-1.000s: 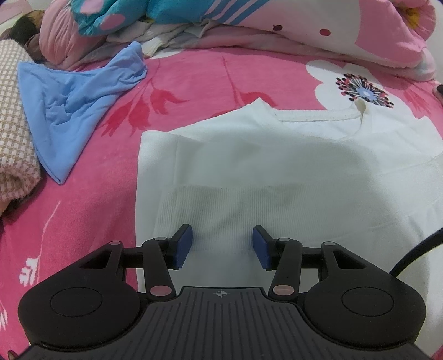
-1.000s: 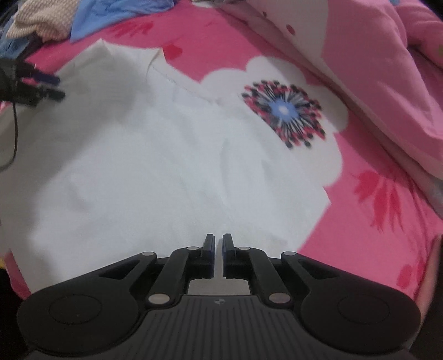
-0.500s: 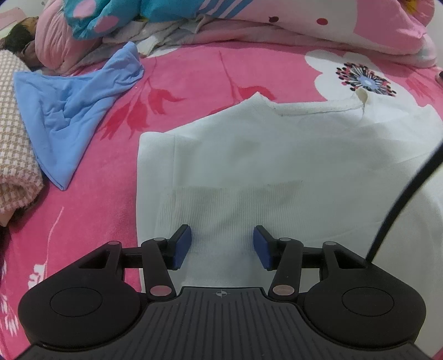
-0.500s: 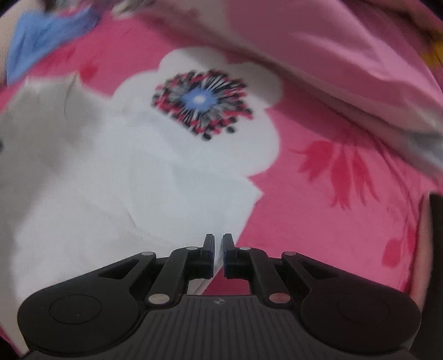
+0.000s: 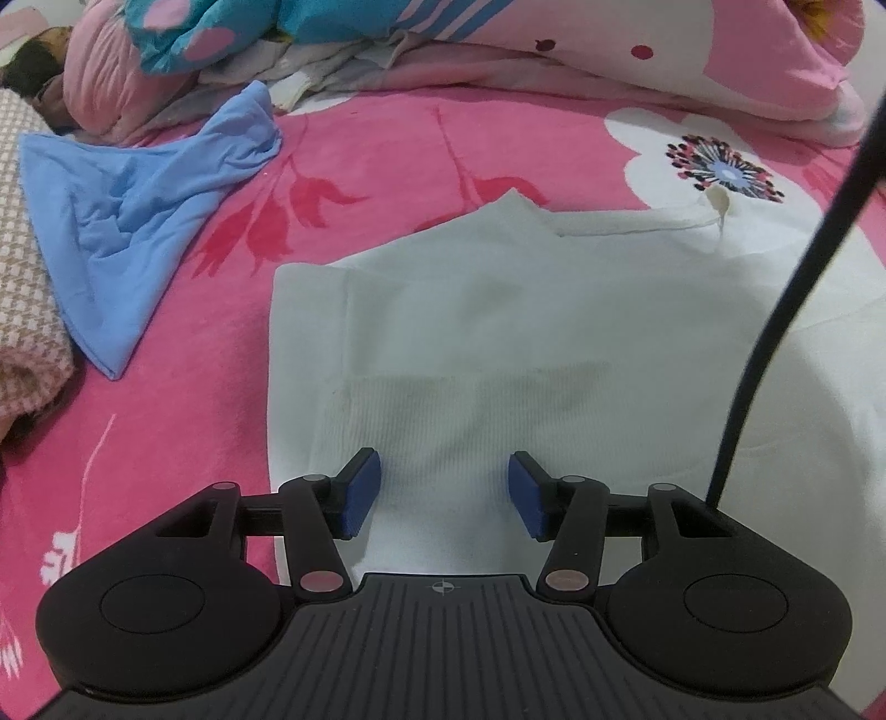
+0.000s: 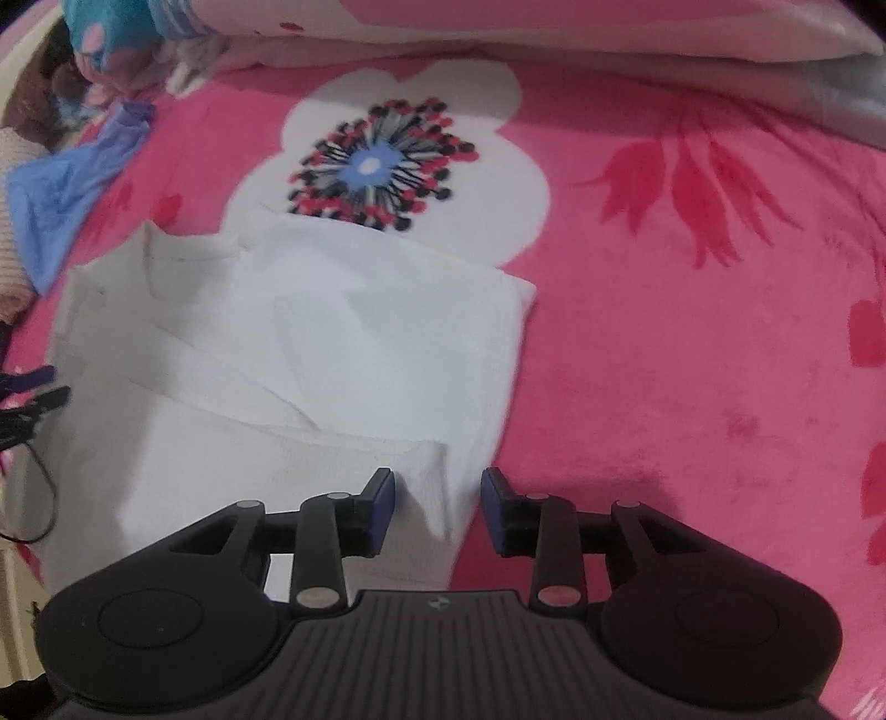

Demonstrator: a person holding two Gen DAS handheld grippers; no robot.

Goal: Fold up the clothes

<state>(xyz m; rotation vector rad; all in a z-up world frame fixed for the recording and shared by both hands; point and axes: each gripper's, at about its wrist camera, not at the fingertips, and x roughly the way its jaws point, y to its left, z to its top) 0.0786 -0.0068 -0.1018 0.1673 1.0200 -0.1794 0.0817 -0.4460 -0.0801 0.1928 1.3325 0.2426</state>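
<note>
- White ribbed knit top (image 5: 498, 332) lies flat on the pink flower-print bed blanket (image 5: 360, 160), neckline (image 5: 626, 227) at the far side; left side looks folded in, straight edge down the left, ribbed panel over the near middle.
- Right wrist view: right side of the top (image 6: 387, 343) also lies folded over, a layered flap ending in a loose corner (image 6: 437, 482) at the near edge.
- Handling, my guess: light, soft, limp knit; will drape and sag when lifted, layers may slide apart; not fragile. Plush blanket probably drags on it a bit.
- Where to hold: pinch an edge or corner through all layers, e.g. the near hem under the left claw or the near-right corner by the right claw. A mid-panel pinch would only bunch the top layer.
- Left claw (image 5: 444, 493): jaws spread wide, nothing between them, poised over the near ribbed part.
- Right claw (image 6: 437, 509): jaws apart, loose corner of the top sits in the gap; contact not clear, not clamped.
- Black cable (image 5: 775, 332) crosses the right of the left view.
- Crumpled light-blue garment (image 5: 127, 221) lies far left, apart from the white top; beige houndstooth fabric (image 5: 22, 310) further left.
- Far edge: heaped pink and teal bedding (image 5: 498, 39).
- Containers: none seen; nothing to report inside.
</note>
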